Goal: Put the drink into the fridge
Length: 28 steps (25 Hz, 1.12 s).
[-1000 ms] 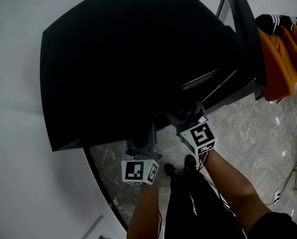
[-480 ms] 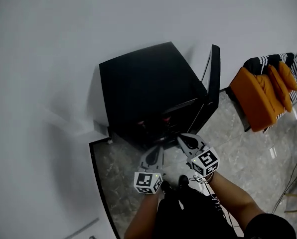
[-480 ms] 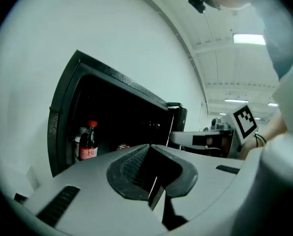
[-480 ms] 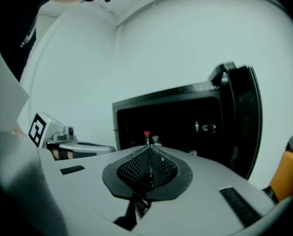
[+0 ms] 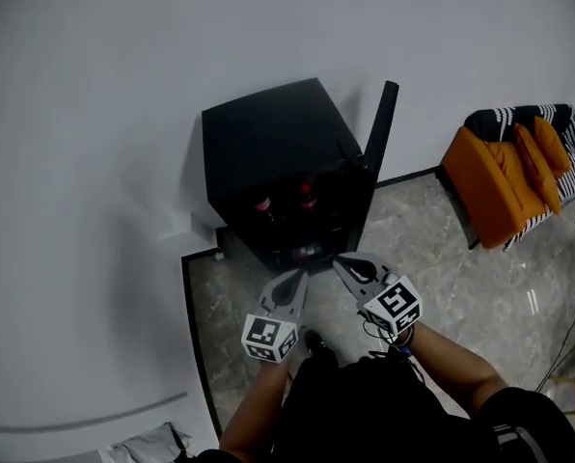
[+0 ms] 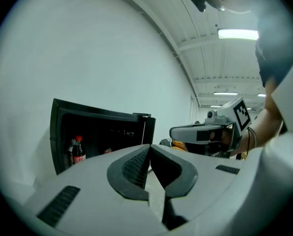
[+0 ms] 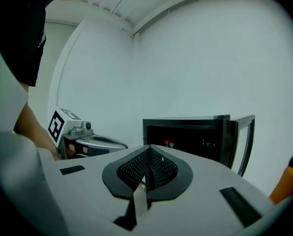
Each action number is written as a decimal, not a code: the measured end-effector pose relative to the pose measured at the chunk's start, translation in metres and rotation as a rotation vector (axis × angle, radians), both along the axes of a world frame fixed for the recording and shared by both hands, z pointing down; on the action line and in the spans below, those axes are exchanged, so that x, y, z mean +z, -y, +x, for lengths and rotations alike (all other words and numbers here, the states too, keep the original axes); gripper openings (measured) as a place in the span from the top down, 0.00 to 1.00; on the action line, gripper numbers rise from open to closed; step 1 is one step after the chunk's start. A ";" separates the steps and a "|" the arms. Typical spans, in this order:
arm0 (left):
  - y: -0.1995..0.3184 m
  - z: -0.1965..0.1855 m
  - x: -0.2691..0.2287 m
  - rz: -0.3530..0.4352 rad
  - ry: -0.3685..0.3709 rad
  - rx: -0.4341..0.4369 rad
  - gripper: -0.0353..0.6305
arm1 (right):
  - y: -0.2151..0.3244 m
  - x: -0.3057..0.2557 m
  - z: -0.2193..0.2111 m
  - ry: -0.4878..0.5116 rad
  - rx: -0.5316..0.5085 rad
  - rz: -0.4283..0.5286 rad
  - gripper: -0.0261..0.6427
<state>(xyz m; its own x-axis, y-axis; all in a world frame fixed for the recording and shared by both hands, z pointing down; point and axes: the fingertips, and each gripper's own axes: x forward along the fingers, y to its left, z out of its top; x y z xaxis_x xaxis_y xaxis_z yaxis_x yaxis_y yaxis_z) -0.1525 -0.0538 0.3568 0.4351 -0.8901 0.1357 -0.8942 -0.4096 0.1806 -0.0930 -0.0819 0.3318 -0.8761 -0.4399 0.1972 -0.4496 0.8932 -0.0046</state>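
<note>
A small black fridge (image 5: 268,148) stands against the white wall with its door (image 5: 377,128) swung open to the right. Two red-capped drink bottles (image 5: 262,204) stand inside it near the front. One bottle (image 6: 78,150) shows at the left of the fridge's dark inside in the left gripper view. My left gripper (image 5: 301,274) and right gripper (image 5: 338,261) hover side by side over the floor in front of the fridge. Both are shut with nothing between their pads. In the right gripper view only a red cap (image 7: 167,143) shows inside the fridge (image 7: 186,134).
An orange garment with a black-and-white striped cloth (image 5: 505,172) lies on a seat at the right. The marble floor (image 5: 432,249) spreads in front of the fridge. The person's legs and dark shoes (image 5: 316,343) are below the grippers. A thin cable (image 5: 569,340) runs at the far right.
Both grippers have drawn back out of the fridge opening and the head view has pulled away from it. The bottles now show inside the fridge.
</note>
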 end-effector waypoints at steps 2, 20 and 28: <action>-0.017 0.016 -0.012 0.004 0.013 -0.012 0.93 | -0.016 -0.009 0.016 0.023 -0.012 0.008 0.93; -0.114 0.107 -0.038 -0.041 0.044 0.005 0.93 | -0.119 -0.041 0.102 0.120 -0.224 -0.012 0.93; -0.135 0.117 -0.042 -0.007 0.027 0.115 0.93 | -0.120 -0.060 0.131 0.160 -0.066 0.025 0.93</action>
<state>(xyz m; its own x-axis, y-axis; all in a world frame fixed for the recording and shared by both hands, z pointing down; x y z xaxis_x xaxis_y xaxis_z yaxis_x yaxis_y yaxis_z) -0.0352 0.0816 0.3145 0.5308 -0.8332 0.1548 -0.8458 -0.5090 0.1600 0.0382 0.0382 0.2720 -0.9226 -0.3834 0.0426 -0.3853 0.9215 -0.0492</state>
